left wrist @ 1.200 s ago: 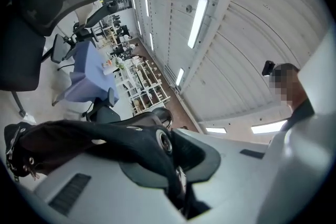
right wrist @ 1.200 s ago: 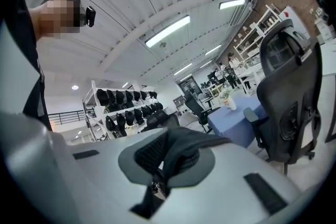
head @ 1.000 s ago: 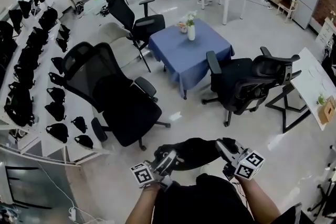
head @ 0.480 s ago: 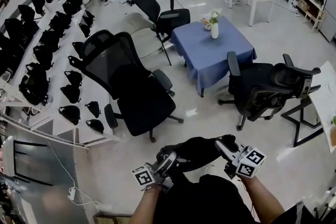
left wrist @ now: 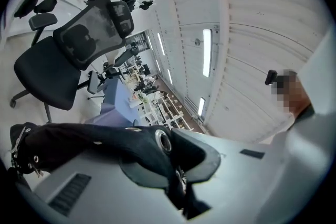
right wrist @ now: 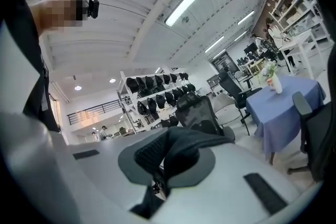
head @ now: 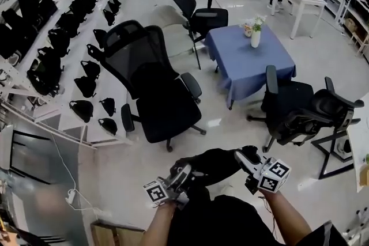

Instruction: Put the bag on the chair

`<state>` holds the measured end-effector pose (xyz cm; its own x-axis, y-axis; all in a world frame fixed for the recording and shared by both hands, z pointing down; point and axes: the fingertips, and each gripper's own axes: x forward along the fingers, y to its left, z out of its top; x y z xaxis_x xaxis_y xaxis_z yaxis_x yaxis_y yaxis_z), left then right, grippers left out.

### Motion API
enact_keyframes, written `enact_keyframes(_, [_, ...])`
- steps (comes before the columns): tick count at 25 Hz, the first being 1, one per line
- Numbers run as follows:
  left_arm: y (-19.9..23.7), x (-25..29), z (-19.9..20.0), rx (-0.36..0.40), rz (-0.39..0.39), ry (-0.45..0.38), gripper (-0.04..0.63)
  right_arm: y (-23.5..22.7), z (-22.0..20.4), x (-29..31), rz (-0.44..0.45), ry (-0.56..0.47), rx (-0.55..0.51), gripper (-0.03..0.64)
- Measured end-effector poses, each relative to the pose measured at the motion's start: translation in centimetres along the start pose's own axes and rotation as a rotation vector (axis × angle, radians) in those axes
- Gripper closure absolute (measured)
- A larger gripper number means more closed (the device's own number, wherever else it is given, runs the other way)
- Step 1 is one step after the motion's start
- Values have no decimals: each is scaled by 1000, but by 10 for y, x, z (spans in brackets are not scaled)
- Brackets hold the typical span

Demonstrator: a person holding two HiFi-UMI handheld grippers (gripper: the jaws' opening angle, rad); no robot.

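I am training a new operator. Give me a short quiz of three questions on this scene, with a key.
1. True or false: the left hand-held gripper and the right hand-held gripper are both shut on the black bag.
2. What stands on the blue table? A) laptop B) white vase with flowers C) box
3. Is the bag on the nearest black chair?
Key: 1 true; 2 B; 3 no, it hangs between the hand-held grippers.

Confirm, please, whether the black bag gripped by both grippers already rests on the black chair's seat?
Not yet: the head view shows the black bag, gripped by the left gripper and right gripper, held above the floor, short of the black chair.
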<state>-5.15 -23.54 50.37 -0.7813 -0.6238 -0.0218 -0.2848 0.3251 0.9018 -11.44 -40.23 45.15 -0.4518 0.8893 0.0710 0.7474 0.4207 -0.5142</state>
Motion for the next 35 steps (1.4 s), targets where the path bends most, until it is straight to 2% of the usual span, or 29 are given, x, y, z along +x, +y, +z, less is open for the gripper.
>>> enact_keyframes(9, [27, -33, 60, 14, 45, -85, 560, 5, 9, 88, 74, 61, 6, 607])
enact_keyframes(19, [65, -70, 144, 25, 82, -159, 560, 13, 10, 196, 124, 114, 6, 607])
enact_keyframes(27, [114, -89, 214, 43, 92, -175, 560, 12, 6, 283, 150, 167, -13, 607])
enact_keyframes(35, [173, -90, 276, -4, 109, -174, 560, -16, -5, 368, 140, 209, 34, 607])
